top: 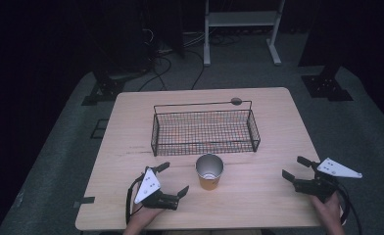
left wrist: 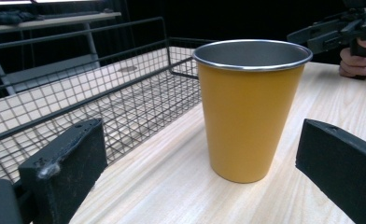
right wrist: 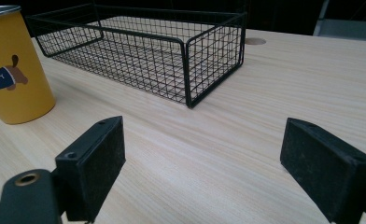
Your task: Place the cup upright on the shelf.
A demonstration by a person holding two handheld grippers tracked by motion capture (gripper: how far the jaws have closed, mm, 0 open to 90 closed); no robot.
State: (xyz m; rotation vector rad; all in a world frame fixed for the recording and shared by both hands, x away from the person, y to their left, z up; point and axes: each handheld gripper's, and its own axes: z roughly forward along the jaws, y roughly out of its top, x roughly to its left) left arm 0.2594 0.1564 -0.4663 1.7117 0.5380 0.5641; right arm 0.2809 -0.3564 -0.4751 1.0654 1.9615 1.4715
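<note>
black jaws of our left gripper (left wrist: 204, 163) stand wide apart in the left gripper view and hold nothing, with the yellow cup (left wrist: 249, 107) upright on the table (left wrist: 172, 186) straight ahead between them, not yet touched. we see our right gripper (top: 301, 170) well off to the side, jaws equally spread and bare.

we judge the cup light and stiff: thin metal, smooth painted wall, rolled steel rim, nothing visible inside. that wall looks slippery and it tapers toward the base, so a squeeze low down could let it slide or tip. we would take it across the upper half, below the rim, jaws square to the wall.

wire basket (top: 204, 129) sits just behind the cup, its near wall close but apart. bare wood lies open on both sides and in front, with the table's front edge near our hands.
</note>
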